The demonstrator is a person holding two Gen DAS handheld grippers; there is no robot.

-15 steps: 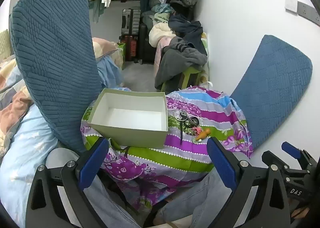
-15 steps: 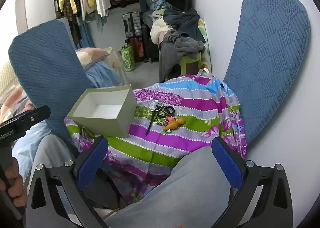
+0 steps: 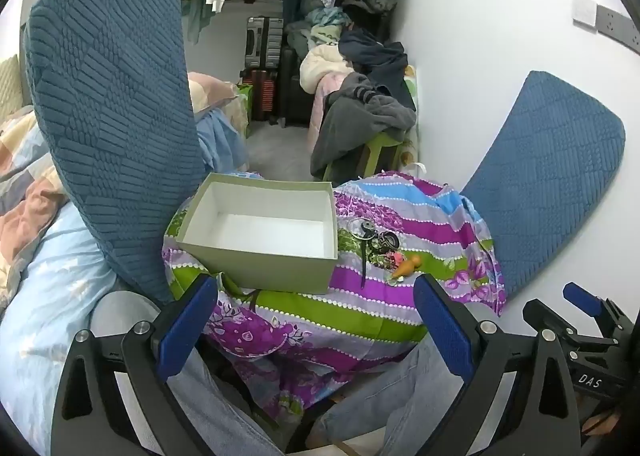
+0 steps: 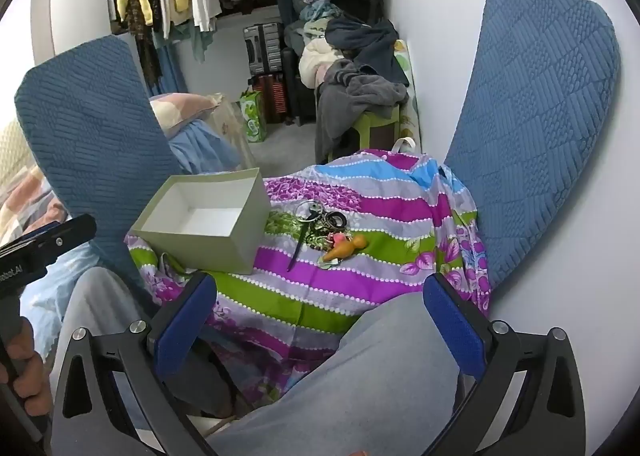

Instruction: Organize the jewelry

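Observation:
A small pile of jewelry [image 3: 382, 242] [image 4: 326, 226] lies on a striped purple-and-green cloth [image 3: 320, 312] [image 4: 344, 280]: rings, dark bangles, a thin dark stick and an orange carrot-shaped piece [image 3: 406, 266] [image 4: 345, 248]. Left of the pile stands an open grey-green box [image 3: 260, 228] [image 4: 208, 224] with a bare white inside. My left gripper [image 3: 316, 312] hangs open, well short of the box and cloth, nothing between its blue pads. My right gripper [image 4: 320, 316] is open too, above a grey-trousered knee, away from the jewelry.
Two blue quilted cushions [image 3: 112, 128] [image 3: 544, 184] stand either side of the cloth. A person's legs [image 4: 360, 376] fill the foreground. Behind are a stool heaped with clothes [image 3: 368, 112], suitcases [image 3: 264, 68], hanging garments and a bed at left. The white wall is close on the right.

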